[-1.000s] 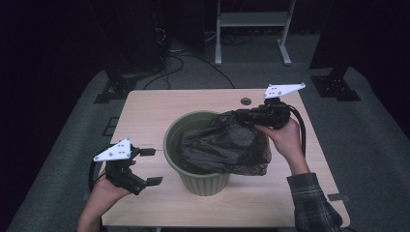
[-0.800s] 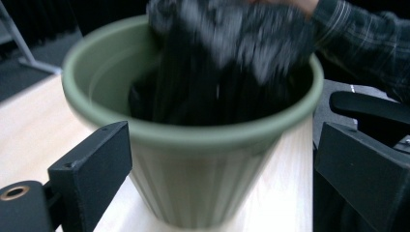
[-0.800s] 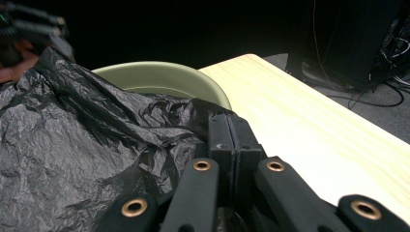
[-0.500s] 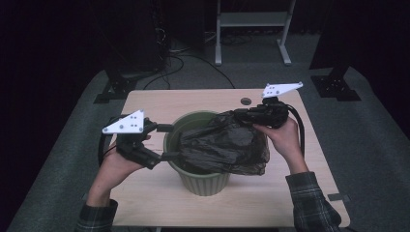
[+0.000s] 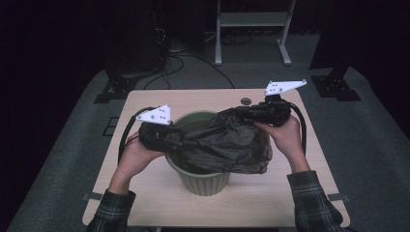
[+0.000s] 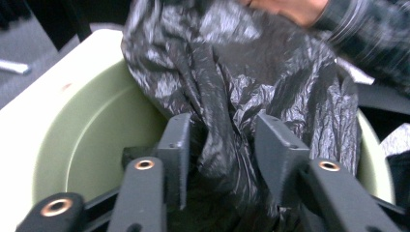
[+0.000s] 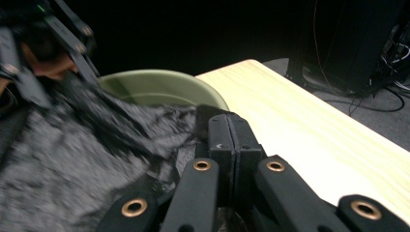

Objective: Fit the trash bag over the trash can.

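A pale green bin [image 5: 203, 180] stands mid-table with a crumpled black plastic bag [image 5: 227, 145] draped over its mouth. My right gripper [image 5: 247, 112] sits at the bin's far right rim; in the right gripper view its jaws [image 7: 233, 131] are pressed together on the bag's edge [image 7: 145, 130]. My left gripper [image 5: 170, 138] is at the bin's left rim. In the left gripper view it [image 6: 225, 133] stands open, jaws on either side of a hanging fold of bag [image 6: 220, 159], above the bin's inside [image 6: 96, 140].
The wooden table [image 5: 145, 193] has bare room in front of and beside the bin. A small dark round spot [image 5: 245, 101] lies near the far edge. Beyond the table are a metal stand [image 5: 251, 29], stand feet and floor cables [image 5: 179, 53].
My left gripper rose from the table's front left and moved right to the bin rim, its jaws now around a fold of the bag. The right gripper stayed put, holding the bag.
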`<act>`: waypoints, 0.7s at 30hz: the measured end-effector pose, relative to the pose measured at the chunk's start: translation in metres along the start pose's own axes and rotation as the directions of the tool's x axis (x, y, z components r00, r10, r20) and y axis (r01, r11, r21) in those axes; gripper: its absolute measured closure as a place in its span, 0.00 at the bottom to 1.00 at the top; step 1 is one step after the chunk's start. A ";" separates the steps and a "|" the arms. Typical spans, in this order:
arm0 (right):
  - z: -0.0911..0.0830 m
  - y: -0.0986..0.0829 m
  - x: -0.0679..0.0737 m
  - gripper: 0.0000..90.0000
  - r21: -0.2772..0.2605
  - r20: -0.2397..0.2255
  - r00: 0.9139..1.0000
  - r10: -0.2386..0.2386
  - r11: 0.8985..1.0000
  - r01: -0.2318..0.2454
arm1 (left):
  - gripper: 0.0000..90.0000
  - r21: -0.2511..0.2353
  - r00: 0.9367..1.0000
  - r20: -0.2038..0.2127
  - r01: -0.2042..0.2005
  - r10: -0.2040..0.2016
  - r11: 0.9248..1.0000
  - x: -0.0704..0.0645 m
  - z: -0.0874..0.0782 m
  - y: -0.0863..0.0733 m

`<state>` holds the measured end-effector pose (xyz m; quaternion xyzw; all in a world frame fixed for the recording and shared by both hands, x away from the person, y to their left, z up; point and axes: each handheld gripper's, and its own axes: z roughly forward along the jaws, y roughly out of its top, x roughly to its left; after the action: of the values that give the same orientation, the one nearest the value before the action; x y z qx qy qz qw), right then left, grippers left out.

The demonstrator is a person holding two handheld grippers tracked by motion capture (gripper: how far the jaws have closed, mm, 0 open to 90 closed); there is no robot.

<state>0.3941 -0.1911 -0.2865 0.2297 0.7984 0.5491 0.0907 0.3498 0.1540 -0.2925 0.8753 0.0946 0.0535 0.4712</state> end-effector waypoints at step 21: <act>0.050 0.033 0.030 0.99 -0.066 -0.140 0.989 -0.043 0.997 0.034 | 0.68 0.152 0.998 -0.010 -0.061 0.064 0.987 -0.005 0.032 0.001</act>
<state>0.3967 -0.1261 -0.2718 0.1717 0.7895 0.5870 0.0519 0.3509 0.1265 -0.3090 0.9107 0.0745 0.0675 0.4007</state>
